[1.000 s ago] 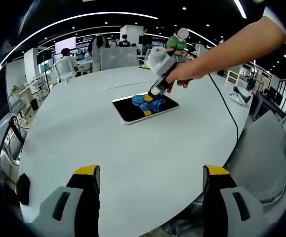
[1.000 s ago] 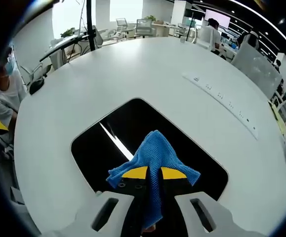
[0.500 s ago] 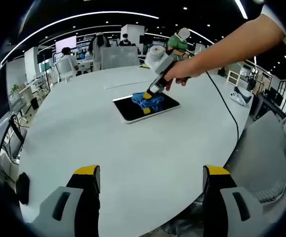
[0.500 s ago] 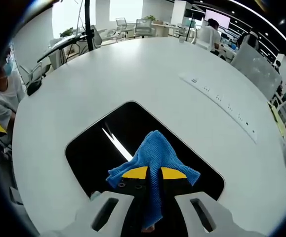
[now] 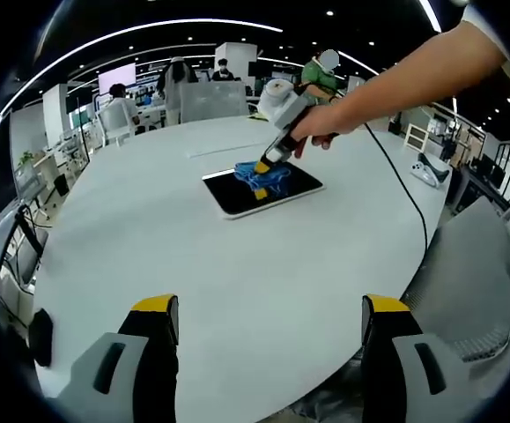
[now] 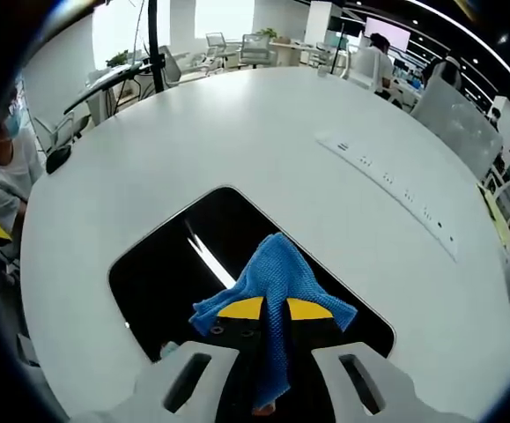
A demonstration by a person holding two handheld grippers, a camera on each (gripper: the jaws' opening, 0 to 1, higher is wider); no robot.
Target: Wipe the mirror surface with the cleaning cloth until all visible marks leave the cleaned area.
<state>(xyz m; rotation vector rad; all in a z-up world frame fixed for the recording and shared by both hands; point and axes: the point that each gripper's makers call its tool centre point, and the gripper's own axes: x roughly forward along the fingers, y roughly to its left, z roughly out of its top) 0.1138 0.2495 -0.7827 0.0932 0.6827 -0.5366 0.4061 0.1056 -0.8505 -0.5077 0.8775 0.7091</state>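
The right gripper (image 6: 274, 308) has its jaws pinched on the blue cloth (image 6: 272, 273), pressed to the mirror (image 6: 175, 273), which lies flat on the white counter (image 5: 237, 264). Keep the cloth flat and work in overlapping passes out to every edge. The left gripper (image 5: 270, 328) idles low with jaws wide (nothing between them). Any marks are probably lost in the dark reflection; the mirror's near edge is hidden behind the jaws.

Right gripper (image 6: 272, 309) clamped tight on a blue cleaning cloth (image 6: 275, 278), yellow tips poking out either side of the fold. Cloth pressed down on the dark mirror (image 6: 171, 269), with a bright streak of light reflected in the glass. All sitting on a big white round table (image 6: 237, 132). Office chairs and desks way off behind.
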